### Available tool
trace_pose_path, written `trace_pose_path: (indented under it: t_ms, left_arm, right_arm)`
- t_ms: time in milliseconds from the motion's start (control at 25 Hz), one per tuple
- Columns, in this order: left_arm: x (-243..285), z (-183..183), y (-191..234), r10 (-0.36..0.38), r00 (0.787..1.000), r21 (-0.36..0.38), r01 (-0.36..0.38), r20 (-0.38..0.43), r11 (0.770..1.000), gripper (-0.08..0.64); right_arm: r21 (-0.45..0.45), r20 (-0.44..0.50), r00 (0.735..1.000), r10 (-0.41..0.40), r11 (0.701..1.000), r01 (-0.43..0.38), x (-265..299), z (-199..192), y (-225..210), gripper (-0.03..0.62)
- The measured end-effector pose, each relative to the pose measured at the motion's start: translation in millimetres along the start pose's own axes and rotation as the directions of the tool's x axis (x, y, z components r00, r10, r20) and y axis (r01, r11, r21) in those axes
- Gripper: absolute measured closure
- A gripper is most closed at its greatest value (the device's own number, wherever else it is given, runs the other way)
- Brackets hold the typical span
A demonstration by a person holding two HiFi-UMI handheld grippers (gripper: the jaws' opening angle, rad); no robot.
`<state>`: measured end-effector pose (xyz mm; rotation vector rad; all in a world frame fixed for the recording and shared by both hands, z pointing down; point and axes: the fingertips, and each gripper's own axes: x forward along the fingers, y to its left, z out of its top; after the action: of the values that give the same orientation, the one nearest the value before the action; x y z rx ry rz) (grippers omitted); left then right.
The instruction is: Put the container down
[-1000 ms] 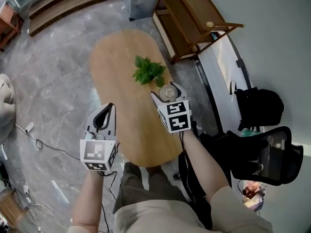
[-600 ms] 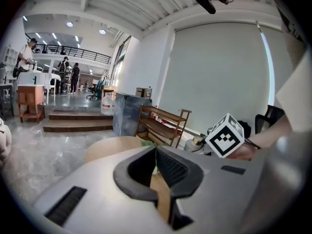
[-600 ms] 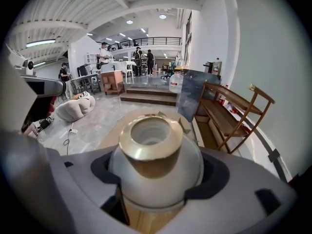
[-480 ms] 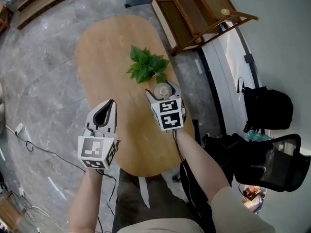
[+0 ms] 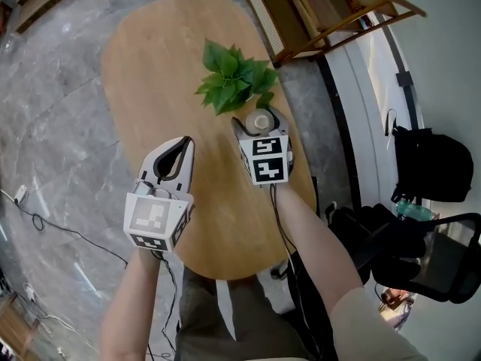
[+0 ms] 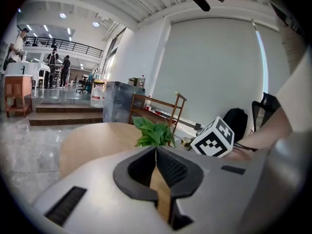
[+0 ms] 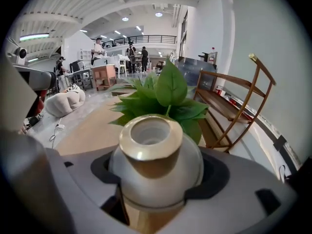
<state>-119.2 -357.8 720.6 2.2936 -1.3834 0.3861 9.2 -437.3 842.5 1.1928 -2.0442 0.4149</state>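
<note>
The container (image 7: 155,165) is a small round silvery pot with a gold open neck; it also shows from above as the container (image 5: 260,121). My right gripper (image 5: 260,123) is shut on it, holding it upright over the right side of the oval wooden table (image 5: 158,66), just in front of the green plant (image 5: 234,77). In the right gripper view the jaws clasp the pot's belly on both sides. My left gripper (image 5: 175,156) hovers over the table's near left part, shut with nothing between its jaws, which meet at the tips in the left gripper view, as the left gripper (image 6: 157,156) shows.
The leafy plant (image 7: 163,95) stands directly beyond the container. A wooden rack (image 5: 323,10) stands past the table's far right edge. A black office chair (image 5: 421,250) and black bag (image 5: 432,164) sit to the right. Cables (image 5: 45,224) trail over the grey marble floor at left.
The view has shifted, so the table and plant sit lower in the picture. My right gripper, holding the container, has come closer to the plant. The left gripper stays shut.
</note>
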Motion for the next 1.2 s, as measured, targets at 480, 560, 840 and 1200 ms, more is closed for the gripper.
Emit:
trace_pose_path:
  t_ms: [480,560,840,1200]
  left_arm:
    - [41.2,-52.8,2.5,-0.012,0.998,0.033,0.014,-0.062,0.999,0.552]
    - [43.9,-59.9,6.1,0.000,0.997,0.024,0.002,-0.078,1.000,0.552]
    - [43.4,-72.9,12.0,0.022,0.995,-0.052,-0.027,-0.100,0.998,0.552]
    - [24.0,-61.1,-5.2,0.017,0.994,-0.069,-0.024,-0.107,0.997,0.553]
  right_arm:
    - [-0.040,-0.014,0.999,0.030,0.999,-0.031,43.1,-42.5,18.2,0.258]
    - [-0.026,0.008,0.999,0.044,0.999,-0.043,44.7,-41.4,20.2,0.258]
    - [0.063,0.062,0.993,0.100,0.993,-0.104,49.4,-44.8,19.9,0.256]
    - [0.173,0.024,0.992,0.125,0.977,-0.127,15.4,-52.1,21.6,0.256]
